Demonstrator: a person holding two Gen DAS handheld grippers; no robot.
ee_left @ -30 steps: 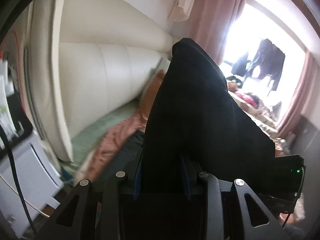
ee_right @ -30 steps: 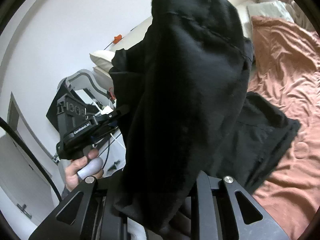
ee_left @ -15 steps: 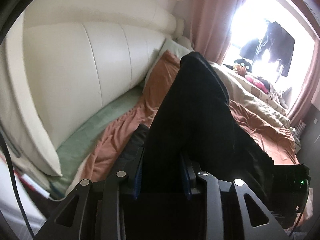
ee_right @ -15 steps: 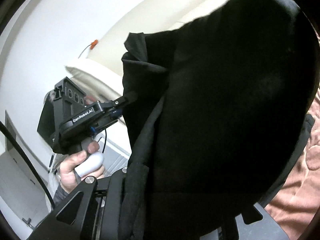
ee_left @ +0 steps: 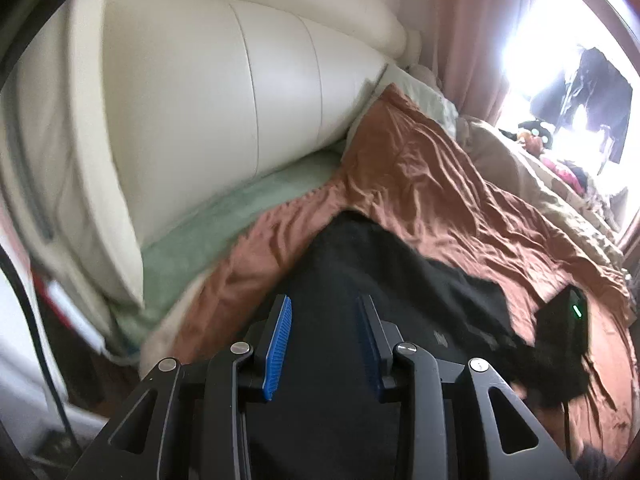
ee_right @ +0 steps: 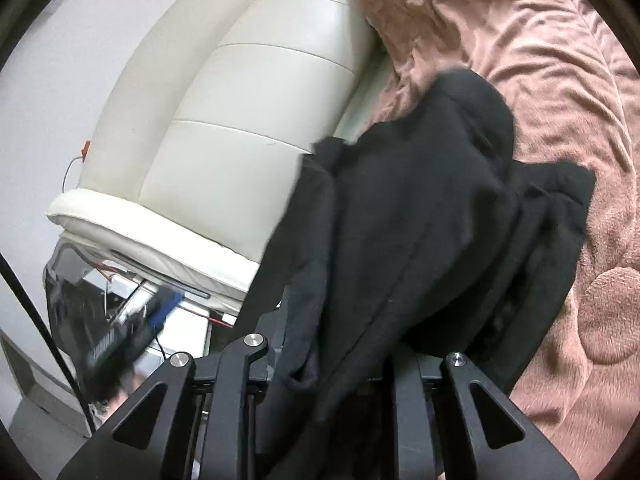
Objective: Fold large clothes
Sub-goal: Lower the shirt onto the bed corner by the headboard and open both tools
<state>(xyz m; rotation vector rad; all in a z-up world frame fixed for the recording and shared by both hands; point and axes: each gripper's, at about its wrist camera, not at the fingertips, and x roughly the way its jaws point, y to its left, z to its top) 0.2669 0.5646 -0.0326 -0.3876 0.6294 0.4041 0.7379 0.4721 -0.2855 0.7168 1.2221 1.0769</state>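
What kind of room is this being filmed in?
Most likely a bedroom: a bed with a padded cream headboard, a rumpled rust-brown bedspread with a black garment on it, and pink curtains by a bright window.

Large black garment of soft, matte, fleece-like fabric; spread partly over the rust-pink bed cover; far edge lying flat and dark near the pale green sheet; seen from the right wrist, bunched into a rounded hump with thick folds and a visible seam; lower layer fanning out flat toward the right; near end draped downward, hanging in loose folds.
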